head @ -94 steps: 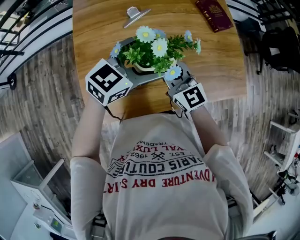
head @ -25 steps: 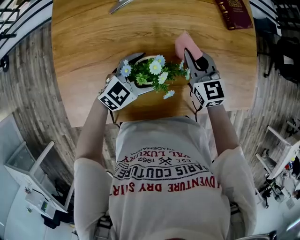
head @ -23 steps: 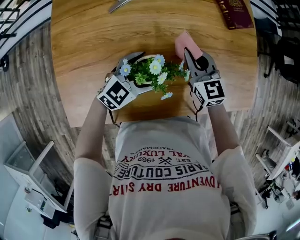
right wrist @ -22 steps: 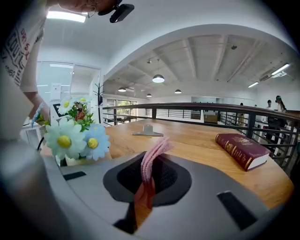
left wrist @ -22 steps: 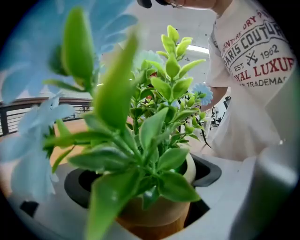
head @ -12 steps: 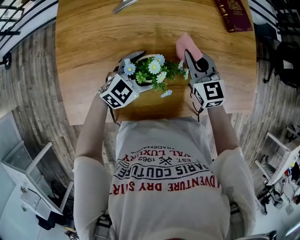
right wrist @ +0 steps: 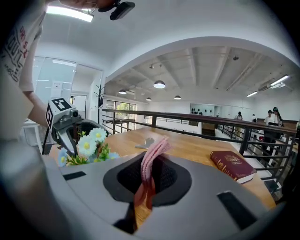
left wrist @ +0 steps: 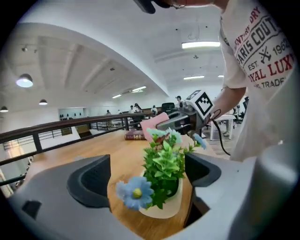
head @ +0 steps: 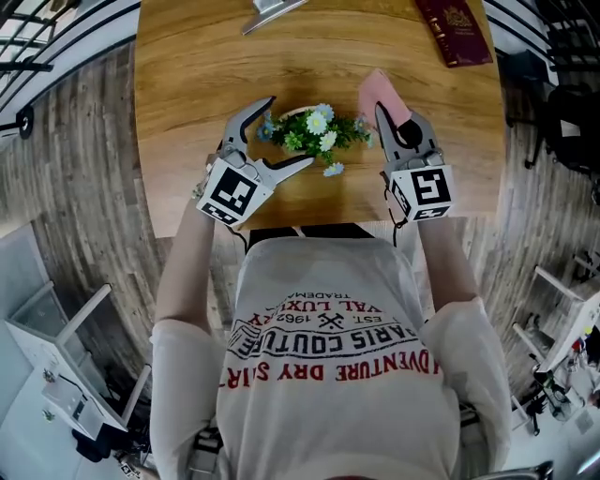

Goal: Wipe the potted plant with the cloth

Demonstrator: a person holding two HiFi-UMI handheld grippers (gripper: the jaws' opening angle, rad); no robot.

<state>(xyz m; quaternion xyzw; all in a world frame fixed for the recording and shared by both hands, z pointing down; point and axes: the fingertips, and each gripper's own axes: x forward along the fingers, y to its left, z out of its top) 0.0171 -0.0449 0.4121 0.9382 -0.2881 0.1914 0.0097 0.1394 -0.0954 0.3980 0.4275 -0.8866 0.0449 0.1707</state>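
Two grippers are held out over a round table [head: 187, 75] of warm, streaky wood grain, each on a bare forearm stretched forward from the person's body. The left gripper [head: 292, 129] is angled inward towards the right with its grey jaws spread wide. The potted plant [head: 314, 131] stands on the table between the jaws with a gap on each side. It is a small, smooth cream pot [left wrist: 165, 206] packed with crinkled green leaves and white and pale blue daisy-like flowers.

The right gripper [head: 384, 111] points straight ahead, just to the right of the plant. Its jaws are pressed together on a folded pink cloth [head: 380, 89], whose soft layered edge sticks up and forward past the tips.

Each gripper carries a cube with black-and-white square markers. Further back on the table lie a dark red book [head: 453, 28] with a gilt emblem, its lettering too small to read, and a silvery metal object [head: 272, 11]. The pale T-shirt [head: 328, 375] has red and black print, and "PARIS COUT", "EST. 1962" and "ADVENTURE DRY" can be read on it.
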